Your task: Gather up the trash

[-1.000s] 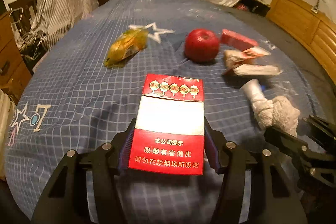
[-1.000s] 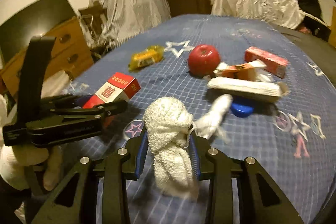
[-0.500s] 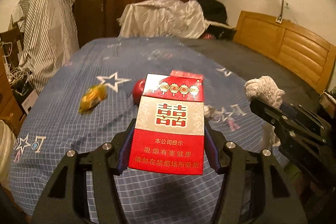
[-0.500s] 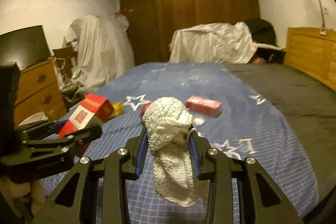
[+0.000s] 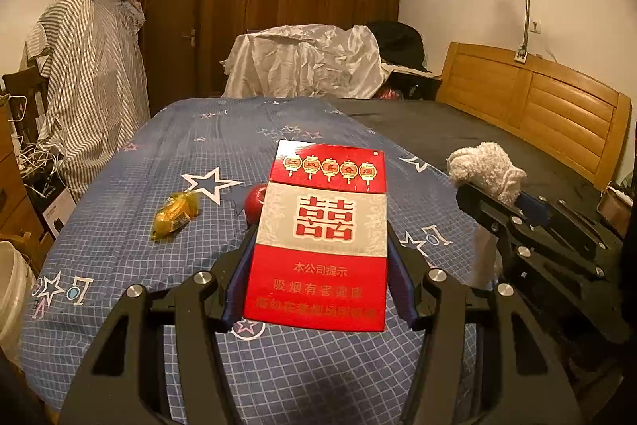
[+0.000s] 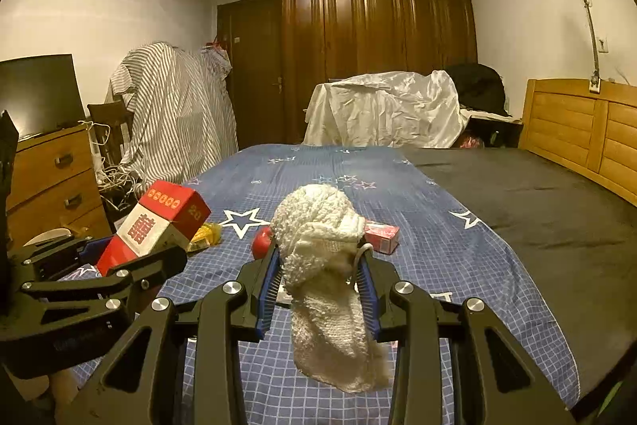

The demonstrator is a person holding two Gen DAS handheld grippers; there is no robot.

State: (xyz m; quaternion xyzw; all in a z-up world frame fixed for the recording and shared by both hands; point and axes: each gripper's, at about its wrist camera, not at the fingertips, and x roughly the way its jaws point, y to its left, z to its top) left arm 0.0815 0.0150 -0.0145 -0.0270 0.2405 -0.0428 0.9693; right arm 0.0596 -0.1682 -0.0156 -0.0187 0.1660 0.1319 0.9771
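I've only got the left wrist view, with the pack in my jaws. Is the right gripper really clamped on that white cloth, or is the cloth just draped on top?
Observer: Clamped. The right gripper has its pads pressing the cloth from both sides.
Operator: Does any of it hang loose?
Observer: Yes, a long tail dangles below the jaws.
Operator: What is my pack hiding on the bed?
Observer: A pink box, lying to the right of the apple in the right wrist view.
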